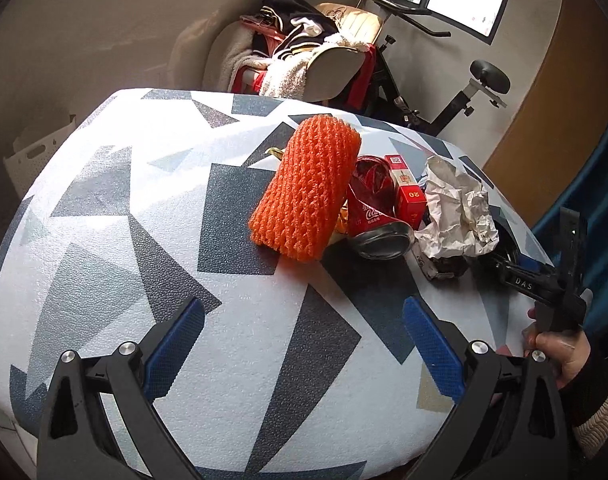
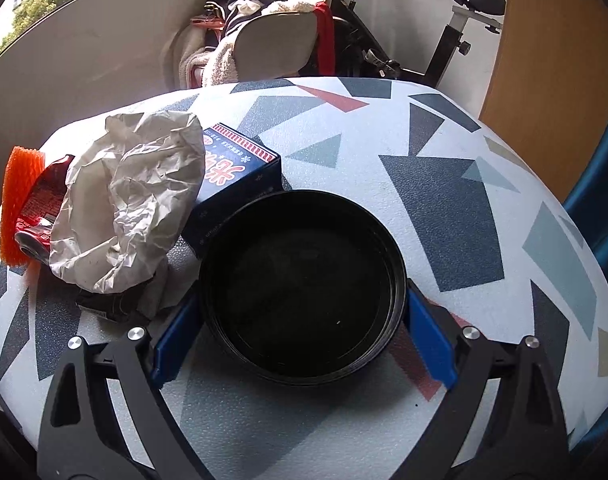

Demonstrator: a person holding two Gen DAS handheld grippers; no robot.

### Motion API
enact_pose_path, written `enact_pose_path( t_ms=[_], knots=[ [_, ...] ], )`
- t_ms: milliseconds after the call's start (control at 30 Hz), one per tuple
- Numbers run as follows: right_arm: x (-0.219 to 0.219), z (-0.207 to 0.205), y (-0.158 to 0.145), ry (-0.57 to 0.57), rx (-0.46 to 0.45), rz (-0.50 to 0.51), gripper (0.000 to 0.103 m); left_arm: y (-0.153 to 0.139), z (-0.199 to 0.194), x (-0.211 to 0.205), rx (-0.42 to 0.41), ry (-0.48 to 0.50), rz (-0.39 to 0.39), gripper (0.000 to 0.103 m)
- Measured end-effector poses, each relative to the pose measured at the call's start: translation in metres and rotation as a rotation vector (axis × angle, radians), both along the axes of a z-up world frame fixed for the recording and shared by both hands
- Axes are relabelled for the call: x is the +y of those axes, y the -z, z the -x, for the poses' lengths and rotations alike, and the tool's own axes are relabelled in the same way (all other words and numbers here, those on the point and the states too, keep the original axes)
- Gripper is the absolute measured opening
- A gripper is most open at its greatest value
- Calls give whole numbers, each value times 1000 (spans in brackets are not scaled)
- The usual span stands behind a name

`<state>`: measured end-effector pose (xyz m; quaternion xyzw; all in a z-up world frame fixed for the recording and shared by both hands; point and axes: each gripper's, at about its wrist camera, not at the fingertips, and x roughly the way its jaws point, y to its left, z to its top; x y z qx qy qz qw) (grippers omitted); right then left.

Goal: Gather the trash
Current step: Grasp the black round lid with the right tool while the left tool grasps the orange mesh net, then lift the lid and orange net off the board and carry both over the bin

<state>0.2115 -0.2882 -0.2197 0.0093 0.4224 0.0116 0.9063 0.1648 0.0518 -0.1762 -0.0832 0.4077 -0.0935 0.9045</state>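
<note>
My left gripper [image 1: 304, 356] hung with jaws wide apart over the patterned table [image 1: 103, 208], nothing between them, my right gripper [image 2: 299, 344] straddled the black bowl [image 2: 304, 280], pads beside its rim, contact unclear, orange foam net [image 1: 308, 188], crushed cola can [image 1: 374, 212], red carton [image 1: 408, 192], crumpled paper [image 2: 131, 200] clustered beyond.

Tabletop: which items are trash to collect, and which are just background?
Trash: orange foam net, crushed cola can, red cigarette pack, crumpled paper, dark blue box, black round container.
Background: chair piled with clothes, exercise bike.
</note>
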Motion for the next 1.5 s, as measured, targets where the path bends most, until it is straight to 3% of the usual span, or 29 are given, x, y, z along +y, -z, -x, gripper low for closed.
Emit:
enact_pose_path(
  t_ms=[167, 367, 433, 567, 600, 667, 800, 1067, 1233, 1500],
  knots=[
    [1, 0, 1, -6, 6, 3, 92, 2, -45, -8, -13, -6, 16, 93],
    [2, -1, 2, -5, 11, 4, 92, -4, -90, -25, -67, -11, -107, 92],
    [2, -1, 3, -6, 13, 4, 92, -4, -100, -29, -64, -4, -130, 86],
    [0, -2, 3, -4, 15, -5, 92, -1, -107, -28, -35, 5, -113, 37],
    [0, -2, 3, -5, 15, -4, 92, 0, -106, -28, -33, 6, -119, 29],
    [0, -2, 3, -5, 15, -3, 92, 0, -99, -26, -43, 14, -125, 25],
    [-1, -1, 3, 7, 9, 3, 92, -8, -84, -21, -58, 17, -122, 22],
    [-8, 25, -24, 47, -92, 35, 92, -51, -37, -18, -139, 54, -93, 22],
    [1, 54, -49, -18, -142, 30, 92, -64, -1, -22, -156, 83, -63, 22],
    [26, 99, -75, -138, -121, -46, 92, -73, 67, -32, -167, 144, -36, 22]
  ],
)
